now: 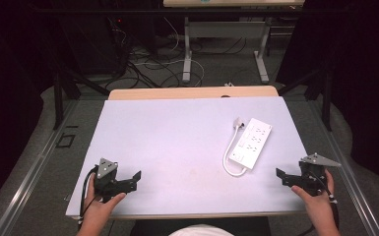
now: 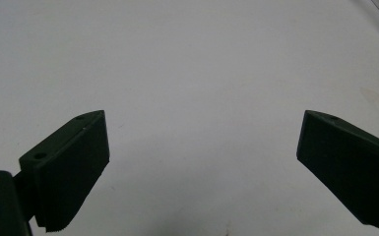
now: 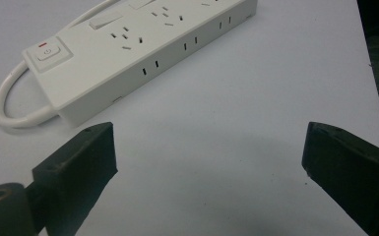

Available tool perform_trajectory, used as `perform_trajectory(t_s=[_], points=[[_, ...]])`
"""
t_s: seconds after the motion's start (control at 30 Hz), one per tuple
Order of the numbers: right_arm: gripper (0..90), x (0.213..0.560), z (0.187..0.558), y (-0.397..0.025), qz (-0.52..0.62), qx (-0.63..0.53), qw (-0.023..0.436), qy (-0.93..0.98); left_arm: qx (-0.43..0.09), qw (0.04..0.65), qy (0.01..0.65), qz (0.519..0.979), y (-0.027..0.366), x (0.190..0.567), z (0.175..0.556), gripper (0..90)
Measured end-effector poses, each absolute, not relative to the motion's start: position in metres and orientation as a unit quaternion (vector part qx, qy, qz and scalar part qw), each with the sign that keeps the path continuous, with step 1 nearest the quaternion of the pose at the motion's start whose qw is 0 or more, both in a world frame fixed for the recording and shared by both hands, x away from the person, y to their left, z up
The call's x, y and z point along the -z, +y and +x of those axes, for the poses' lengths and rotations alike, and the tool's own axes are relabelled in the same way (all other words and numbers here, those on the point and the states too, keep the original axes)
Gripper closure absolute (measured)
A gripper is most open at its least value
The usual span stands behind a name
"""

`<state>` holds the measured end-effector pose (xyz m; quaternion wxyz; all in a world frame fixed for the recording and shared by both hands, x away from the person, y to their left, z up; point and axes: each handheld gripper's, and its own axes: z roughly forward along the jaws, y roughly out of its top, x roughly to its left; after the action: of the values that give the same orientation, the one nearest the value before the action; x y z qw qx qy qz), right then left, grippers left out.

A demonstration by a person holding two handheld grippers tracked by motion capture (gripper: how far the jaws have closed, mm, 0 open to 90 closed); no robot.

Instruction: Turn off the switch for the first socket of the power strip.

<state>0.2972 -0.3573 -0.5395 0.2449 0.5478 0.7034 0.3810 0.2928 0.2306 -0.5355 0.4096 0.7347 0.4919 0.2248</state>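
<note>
High view first: I've got my left gripper (image 1: 137,178) down at the near left corner of the table (image 1: 177,132), and my right gripper (image 1: 281,176) at the near right edge, both pointing inward, well apart from each other. My left hand (image 1: 98,209) and right hand (image 1: 317,204) come up from the near edge. Both sets of jaws are spread wide with nothing between them, just bare pale tabletop. Sitting on the right half of the table is a white power strip (image 1: 250,141), lying flat and angled, its white cord (image 1: 229,156) looping round from the near end back along its left side to a plug (image 1: 239,123) at the far end. Right gripper view puts that strip (image 3: 142,54) just ahead of my spread jaws, switch end nearest.
</note>
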Motion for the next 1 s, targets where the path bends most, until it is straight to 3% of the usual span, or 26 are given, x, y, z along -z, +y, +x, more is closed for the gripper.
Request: perform_trajectory(t_s=[1.0], points=[[5.6, 0.5428, 0.298, -0.3537, 0.548, -0.377, 0.246, 0.705, -0.224, 0.411, 0.493, 0.733, 0.2315, 0.5348, 0.2929, 5.4]])
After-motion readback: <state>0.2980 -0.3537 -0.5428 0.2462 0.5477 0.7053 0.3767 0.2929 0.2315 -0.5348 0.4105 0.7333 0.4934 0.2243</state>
